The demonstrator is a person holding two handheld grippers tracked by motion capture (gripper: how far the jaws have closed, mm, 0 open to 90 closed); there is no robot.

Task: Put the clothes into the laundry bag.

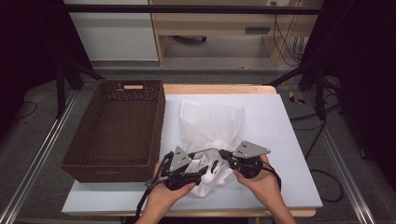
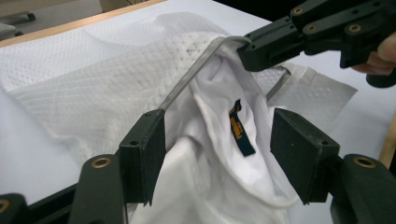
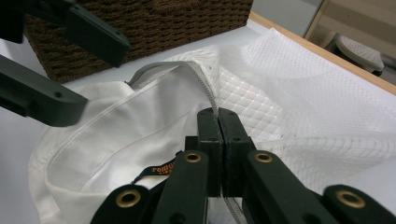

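Observation:
A white mesh laundry bag [image 1: 211,120] lies on the white table, its mouth toward me. A white garment [image 2: 219,186] with a dark label [image 2: 241,132] sits in that mouth and spills out at the front [image 1: 210,182]. My right gripper [image 3: 217,116] is shut on the bag's grey zipper edge [image 3: 156,67] and holds it lifted; it also appears in the high view [image 1: 223,153] and the left gripper view [image 2: 261,46]. My left gripper [image 2: 219,154] stands open, with the garment between its jaws and neither pad pressing on it. It points right at the bag's mouth [image 1: 205,169].
A brown wicker basket [image 1: 159,122] stands to the left of the bag, close beside my left gripper [image 3: 70,60]. The table's front edge [image 1: 196,210] runs just under the person's hands. White table surface [image 1: 285,140] lies open to the right of the bag.

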